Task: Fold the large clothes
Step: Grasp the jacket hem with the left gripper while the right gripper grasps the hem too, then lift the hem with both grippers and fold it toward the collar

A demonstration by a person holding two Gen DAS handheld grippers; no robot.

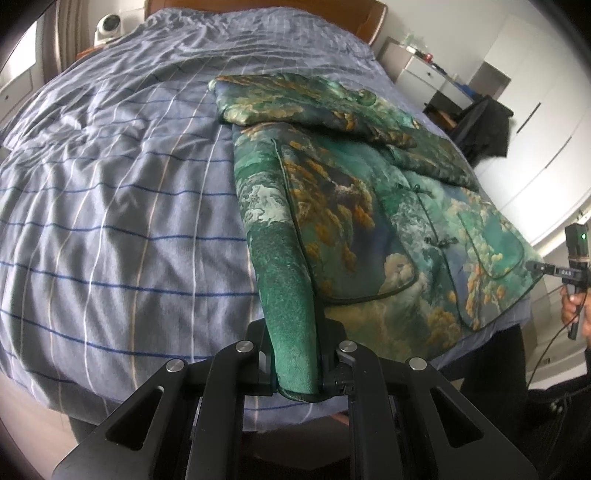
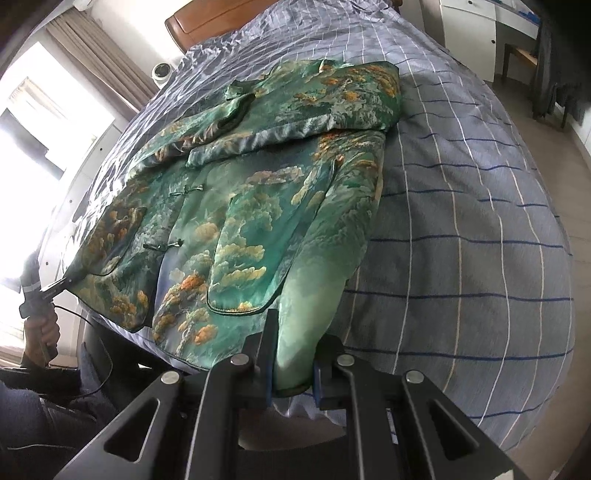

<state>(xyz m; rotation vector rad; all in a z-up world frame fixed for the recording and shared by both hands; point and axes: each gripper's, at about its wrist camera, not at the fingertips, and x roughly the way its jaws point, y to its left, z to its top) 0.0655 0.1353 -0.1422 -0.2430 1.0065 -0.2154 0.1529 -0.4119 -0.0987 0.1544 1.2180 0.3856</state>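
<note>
Two grippers clamped on jacket [image 1: 354, 206] hem corners.
Left gripper [image 1: 295, 369] and right gripper [image 2: 293, 373] should lift level, together, folding hem toward collar.

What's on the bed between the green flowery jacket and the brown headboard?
Only bare blue striped bedsheet lies between the green patterned jacket and the brown wooden headboard; the left wrist view shows it.

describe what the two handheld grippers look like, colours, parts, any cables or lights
Both are matte black. The left gripper and right gripper have angular linkage arms with cut-out slots and silver round pivot pins. The right one's pads look blue-edged. Seen from across, each has a pistol-style handle with a trailing thin black cable; the right's body shows a small green light.
</note>
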